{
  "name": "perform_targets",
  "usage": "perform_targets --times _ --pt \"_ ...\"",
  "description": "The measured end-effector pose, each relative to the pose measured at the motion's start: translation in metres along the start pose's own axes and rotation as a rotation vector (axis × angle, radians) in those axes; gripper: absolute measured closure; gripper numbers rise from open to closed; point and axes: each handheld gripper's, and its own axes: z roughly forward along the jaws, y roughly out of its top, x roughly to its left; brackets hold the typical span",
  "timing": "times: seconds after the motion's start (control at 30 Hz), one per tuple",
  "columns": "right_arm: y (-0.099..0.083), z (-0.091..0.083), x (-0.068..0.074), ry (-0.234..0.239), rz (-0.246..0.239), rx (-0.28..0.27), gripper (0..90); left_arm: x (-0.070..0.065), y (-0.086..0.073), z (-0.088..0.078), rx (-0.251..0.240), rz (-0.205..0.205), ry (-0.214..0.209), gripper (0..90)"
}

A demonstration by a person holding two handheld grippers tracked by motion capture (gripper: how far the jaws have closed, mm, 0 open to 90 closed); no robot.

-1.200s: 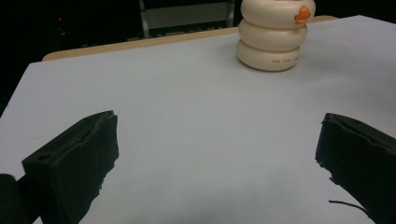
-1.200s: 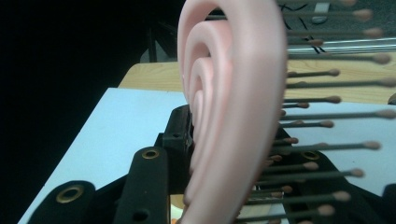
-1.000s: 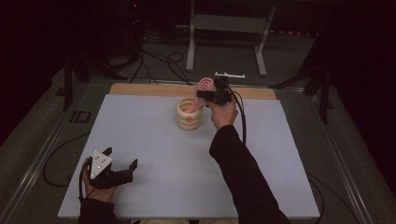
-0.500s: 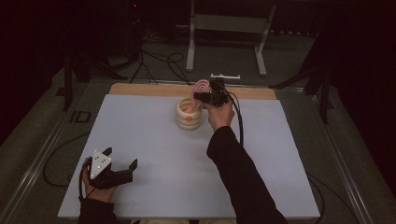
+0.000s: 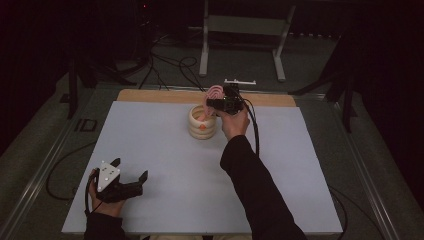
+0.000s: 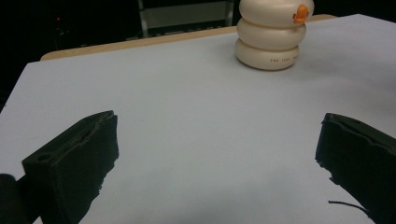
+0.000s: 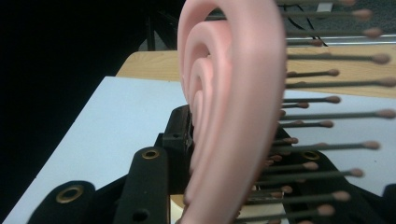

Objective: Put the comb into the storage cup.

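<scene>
- Hairbrush work comes first: the pink brush sits clamped in the right gripper, whose fingers are closed on its body, held above and just behind the cream holder near the far edge of the surface.
- Judging from that pose, the step in hand is lowering the brush into the holder's open top, or carrying it clear of it; I cannot tell which.
- To do it well, keep the grip firm, since the bristles stick out sideways and could catch the holder's rim.
- Bring the brush straight over the opening before moving down, so the light-looking holder is not nudged or tipped.
- The left gripper rests near the front left of the surface, well apart from the holder, its fingers spread wide with nothing between them; it could steady the holder if it starts to shift.
- Counts: one pink brush, with many bristles, each tipped with a small ball.
- One cream holder, shaped like three stacked rings, with one small orange mark near its top.
- Two grippers, one in each hand.
- One pale sheet on the surface, with a wooden strip showing along its far edge.
</scene>
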Motion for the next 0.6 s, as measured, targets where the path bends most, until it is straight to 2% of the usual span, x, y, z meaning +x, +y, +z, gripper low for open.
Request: perform_targets --times 0.6 --pt "0.0 0.0003 0.001 -0.017 -0.005 0.001 63.6 0.0002 0.0 -0.0003 0.0 -0.002 0.0 0.2"
